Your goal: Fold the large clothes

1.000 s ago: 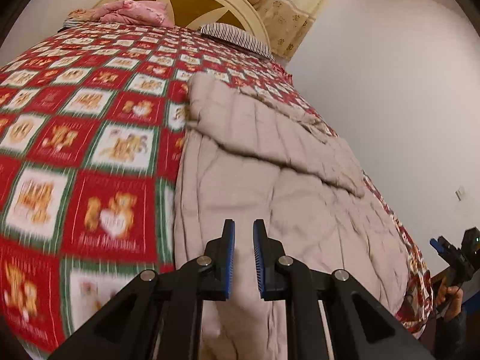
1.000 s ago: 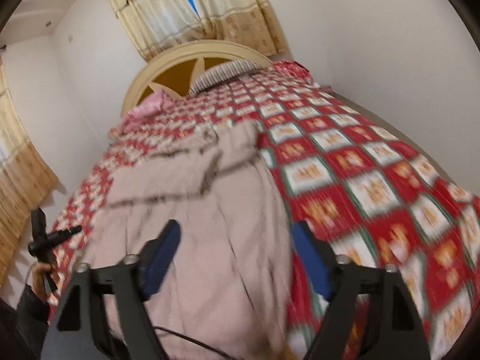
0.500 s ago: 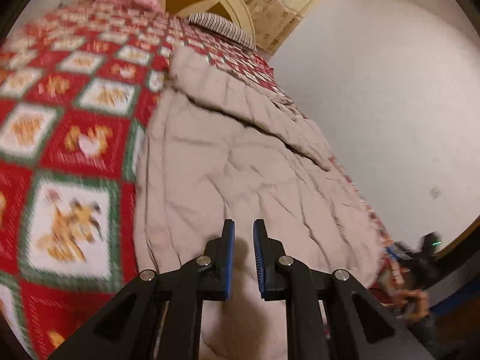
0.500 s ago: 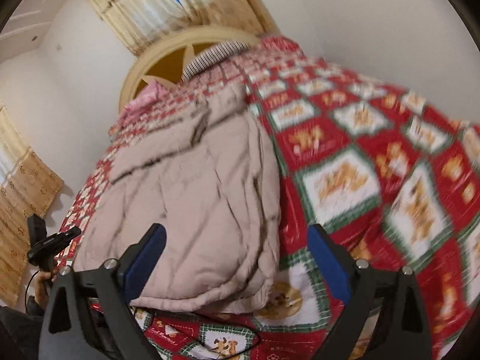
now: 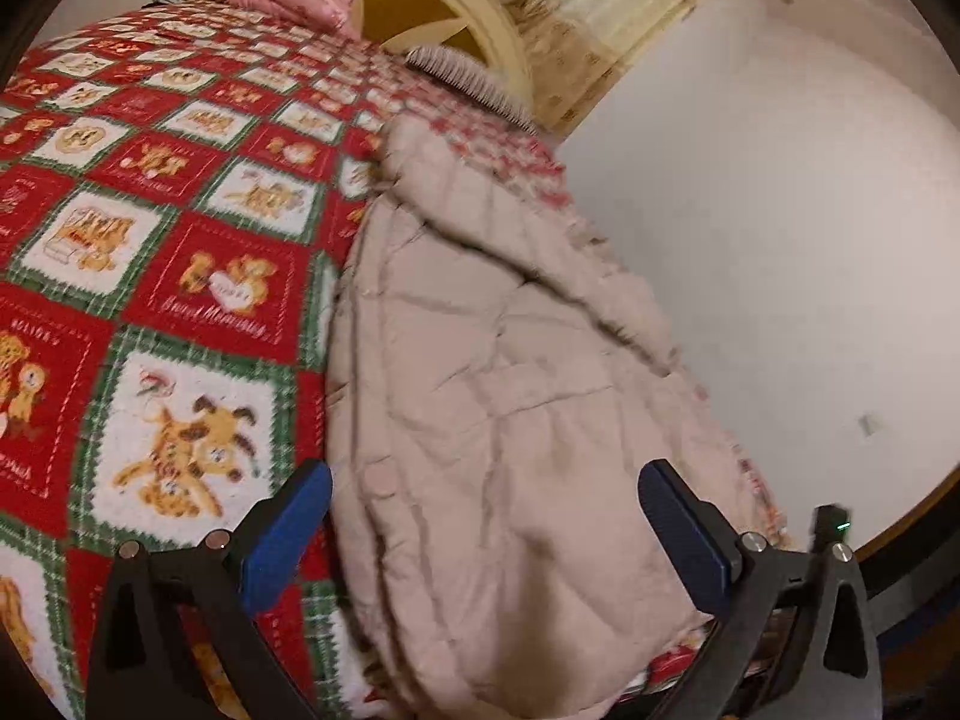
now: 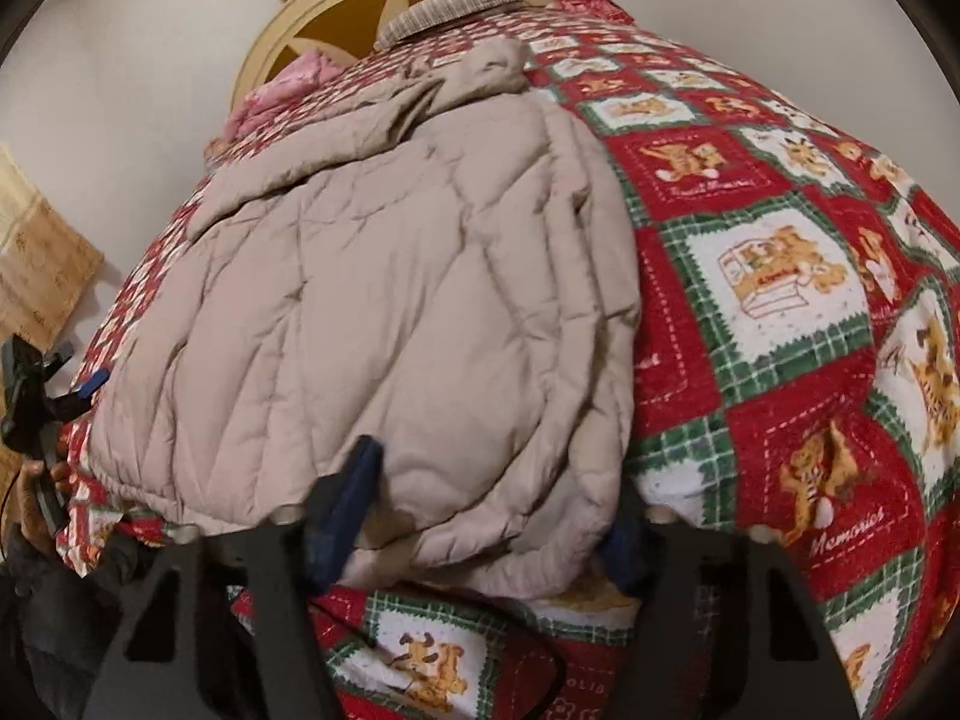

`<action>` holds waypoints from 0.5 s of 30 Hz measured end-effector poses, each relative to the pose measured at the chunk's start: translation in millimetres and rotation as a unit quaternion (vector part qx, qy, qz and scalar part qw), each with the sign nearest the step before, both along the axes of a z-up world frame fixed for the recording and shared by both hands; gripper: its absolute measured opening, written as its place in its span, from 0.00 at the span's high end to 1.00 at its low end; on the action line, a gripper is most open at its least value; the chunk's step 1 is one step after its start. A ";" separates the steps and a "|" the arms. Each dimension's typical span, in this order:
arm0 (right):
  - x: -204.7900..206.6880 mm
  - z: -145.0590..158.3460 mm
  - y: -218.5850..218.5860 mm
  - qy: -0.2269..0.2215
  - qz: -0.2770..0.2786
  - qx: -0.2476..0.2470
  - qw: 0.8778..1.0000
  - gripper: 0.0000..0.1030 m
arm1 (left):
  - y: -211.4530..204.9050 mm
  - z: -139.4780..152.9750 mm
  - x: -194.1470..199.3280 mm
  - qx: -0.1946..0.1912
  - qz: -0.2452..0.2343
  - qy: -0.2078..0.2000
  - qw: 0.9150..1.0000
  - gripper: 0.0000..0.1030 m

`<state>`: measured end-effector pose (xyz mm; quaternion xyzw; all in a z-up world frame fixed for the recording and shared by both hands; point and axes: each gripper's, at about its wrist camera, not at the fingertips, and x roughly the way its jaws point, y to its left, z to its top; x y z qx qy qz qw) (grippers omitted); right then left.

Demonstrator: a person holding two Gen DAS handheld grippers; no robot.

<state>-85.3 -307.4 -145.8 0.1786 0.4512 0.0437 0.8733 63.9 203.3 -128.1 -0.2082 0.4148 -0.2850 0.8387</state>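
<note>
Warm, dim indoor light is falling evenly across both views, casting only soft shadows in the creases of the beige quilted coat point(image 5: 516, 396) point(image 6: 384, 312). No glare is showing. Fisheye distortion is bending the bed's far end and the walls, and black vignetting is cutting off the corners. Motion blur is smearing the far right of the left wrist view and the near gripper fingers point(image 6: 345, 510) in the right wrist view.

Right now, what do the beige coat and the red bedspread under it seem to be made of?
Beige coat: likely a thin, matte synthetic shell with padding, given the puffy quilted seams and fine creases. Red bedspread: seems a plush, fleece-like printed fabric; its bear squares look fuzzy, though blur leaves that open.
</note>
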 end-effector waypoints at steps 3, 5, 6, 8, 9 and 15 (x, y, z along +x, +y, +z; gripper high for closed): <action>-2.4 2.7 -4.8 -0.002 0.003 0.048 0.999 0.77 | -3.7 -13.7 -2.2 0.052 0.010 0.023 0.998 0.01; -5.3 7.0 -0.9 -0.007 0.009 0.045 0.999 0.77 | -2.9 -20.8 -9.2 0.078 0.018 0.029 0.996 0.01; -7.2 10.1 0.6 -0.012 0.011 0.046 0.999 0.77 | -3.7 -22.8 -13.8 0.089 0.017 0.023 0.996 0.01; -9.6 12.1 0.9 -0.015 0.007 0.049 0.999 0.77 | -8.1 -23.9 -21.1 0.107 0.010 0.014 0.994 0.01; -10.0 11.0 1.1 -0.012 0.005 0.046 0.999 0.77 | -9.5 -24.3 -24.9 0.113 0.006 0.013 0.994 0.01; -8.1 -11.6 -1.0 0.001 -0.004 0.071 0.997 0.51 | -8.5 -28.7 -41.6 0.088 -0.003 0.022 0.996 0.01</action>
